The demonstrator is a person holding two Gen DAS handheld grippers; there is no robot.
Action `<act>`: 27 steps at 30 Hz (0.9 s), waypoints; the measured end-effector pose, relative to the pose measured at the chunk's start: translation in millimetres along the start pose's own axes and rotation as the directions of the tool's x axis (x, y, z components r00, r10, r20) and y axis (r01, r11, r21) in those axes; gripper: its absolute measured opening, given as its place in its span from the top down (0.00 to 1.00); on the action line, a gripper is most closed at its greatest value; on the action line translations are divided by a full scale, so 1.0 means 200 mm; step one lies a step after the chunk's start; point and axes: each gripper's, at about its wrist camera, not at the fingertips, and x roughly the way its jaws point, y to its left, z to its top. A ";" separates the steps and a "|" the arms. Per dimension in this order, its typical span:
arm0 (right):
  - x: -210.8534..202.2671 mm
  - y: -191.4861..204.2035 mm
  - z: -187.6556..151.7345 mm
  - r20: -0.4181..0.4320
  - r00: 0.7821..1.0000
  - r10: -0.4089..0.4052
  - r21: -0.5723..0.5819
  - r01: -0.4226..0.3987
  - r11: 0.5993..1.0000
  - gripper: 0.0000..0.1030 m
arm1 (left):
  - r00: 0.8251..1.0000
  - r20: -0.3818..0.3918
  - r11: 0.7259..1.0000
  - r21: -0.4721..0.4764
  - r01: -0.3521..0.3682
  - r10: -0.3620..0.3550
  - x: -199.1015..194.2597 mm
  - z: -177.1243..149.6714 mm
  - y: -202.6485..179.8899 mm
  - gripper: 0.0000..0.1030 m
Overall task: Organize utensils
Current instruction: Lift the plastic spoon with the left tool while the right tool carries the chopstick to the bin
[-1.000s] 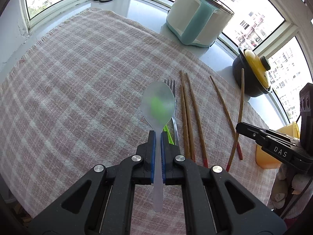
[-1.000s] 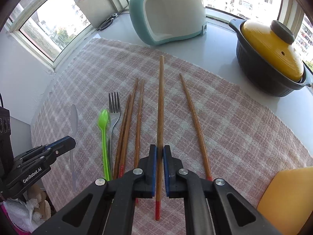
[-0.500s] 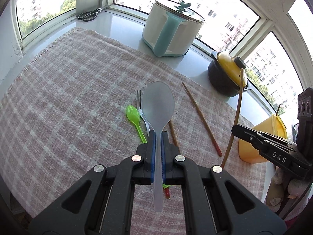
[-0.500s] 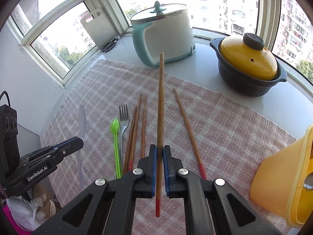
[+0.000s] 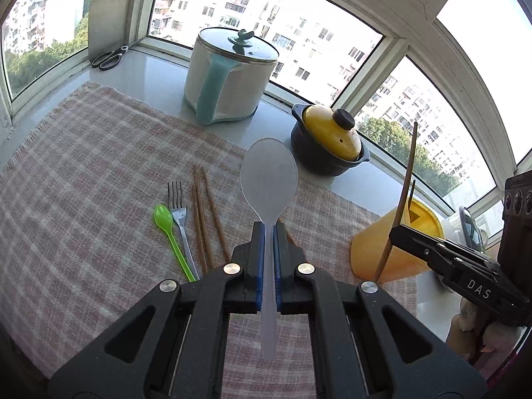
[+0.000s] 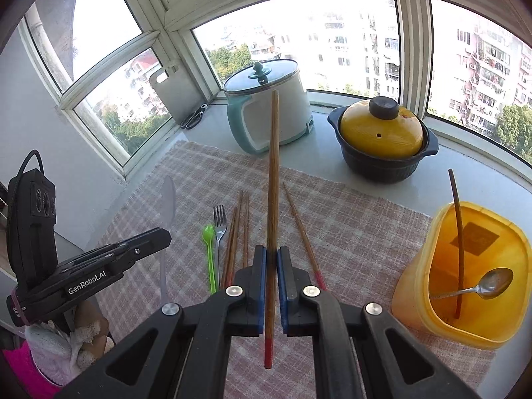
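My left gripper (image 5: 268,232) is shut on a translucent white spoon (image 5: 268,179), held above the checked cloth (image 5: 83,173). My right gripper (image 6: 272,256) is shut on a wooden chopstick (image 6: 274,166) with a red end, raised above the cloth; it also shows in the left wrist view (image 5: 404,193). On the cloth lie a green spoon (image 6: 208,252), a metal fork (image 6: 219,226), three chopsticks together (image 6: 237,229) and one more chopstick (image 6: 301,229). The yellow container (image 6: 465,329) at the right holds a chopstick (image 6: 459,232) and a metal spoon (image 6: 488,284).
A white and teal cooker (image 6: 269,116) and a dark pot with a yellow lid (image 6: 382,136) stand on the sill behind the cloth. Scissors (image 6: 196,118) and a cutting board (image 6: 173,93) are at the far left corner by the windows.
Both grippers have risen and drawn back from the cloth, each keeping its utensil. The yellow container has come fully into the right wrist view.
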 end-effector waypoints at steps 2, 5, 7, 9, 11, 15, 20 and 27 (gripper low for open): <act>-0.06 -0.02 0.00 0.020 1.000 -0.002 0.007 0.002 1.000 0.96 | 1.000 0.007 1.000 0.011 0.019 -0.020 0.00 0.01 -0.06 0.98; -0.16 -0.07 -0.01 0.055 0.998 -0.011 0.022 0.010 1.000 0.96 | 0.999 0.015 0.998 0.030 0.052 -0.053 0.00 0.03 -0.15 0.98; -0.22 -0.11 -0.01 0.077 0.997 -0.024 0.033 0.021 0.999 0.96 | 0.997 0.021 0.996 0.048 0.071 -0.073 0.01 0.04 -0.22 0.98; -0.28 -0.16 -0.01 0.095 0.995 -0.040 0.045 0.036 0.998 0.96 | 0.995 0.023 0.994 0.060 0.092 -0.094 0.02 0.05 -0.28 0.98; -0.33 -0.20 -0.01 0.107 0.993 -0.053 0.059 0.047 0.997 0.96 | 0.994 0.024 0.991 0.077 0.109 -0.111 0.03 0.06 -0.35 0.98; -0.42 -0.30 -0.01 0.134 0.988 -0.077 0.093 0.065 0.994 0.96 | 0.989 0.023 0.984 0.106 0.146 -0.149 0.06 0.07 -0.50 0.98; -0.54 -0.42 0.01 0.172 0.979 -0.110 0.129 0.089 0.988 0.96 | 0.983 0.027 0.975 0.135 0.177 -0.182 0.10 0.10 -0.65 0.98; -0.64 -0.58 0.03 0.212 0.968 -0.136 0.182 0.097 0.978 0.96 | 0.977 0.028 0.964 0.166 0.206 -0.214 0.19 0.14 -0.85 0.98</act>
